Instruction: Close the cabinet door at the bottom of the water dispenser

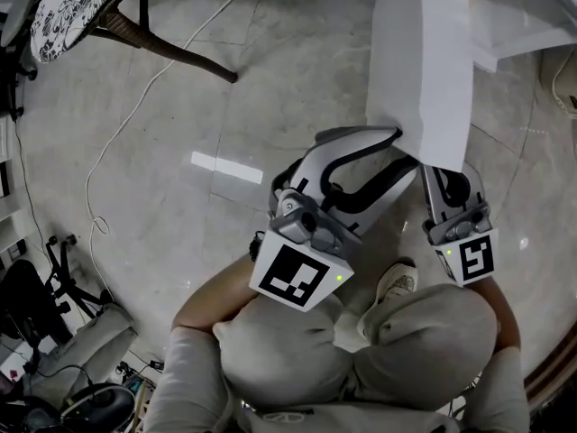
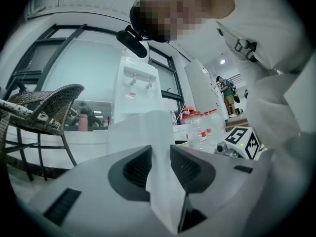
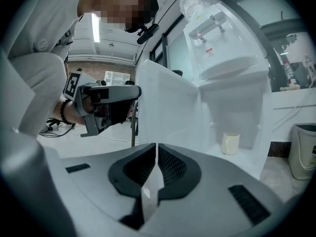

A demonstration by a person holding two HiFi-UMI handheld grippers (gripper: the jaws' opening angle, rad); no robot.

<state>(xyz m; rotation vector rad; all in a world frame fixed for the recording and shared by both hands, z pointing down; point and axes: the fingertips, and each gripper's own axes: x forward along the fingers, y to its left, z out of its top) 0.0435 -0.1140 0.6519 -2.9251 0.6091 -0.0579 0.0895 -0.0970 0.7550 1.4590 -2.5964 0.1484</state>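
Down near the floor [image 1: 180, 106], the cabinet door [image 1: 424, 52] stands swung open off the water dispenser [image 3: 227, 58]. Left gripper [image 2: 160, 149]: jaws clamped on the door's free edge, with the white panel filling the gap. Right gripper [image 3: 156, 149]: jaws closed with nothing between them, close to the door's inner side; can't tell if it touches. 1 pale cup [image 3: 230, 143] sits inside the open cabinet.

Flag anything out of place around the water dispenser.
The white cabinet door at the base of the white water dispenser stands swung wide open. That leaves its lower compartment exposed, with a cream cup inside. The left gripper grips the door's edge. Nothing looks spilled or damaged.
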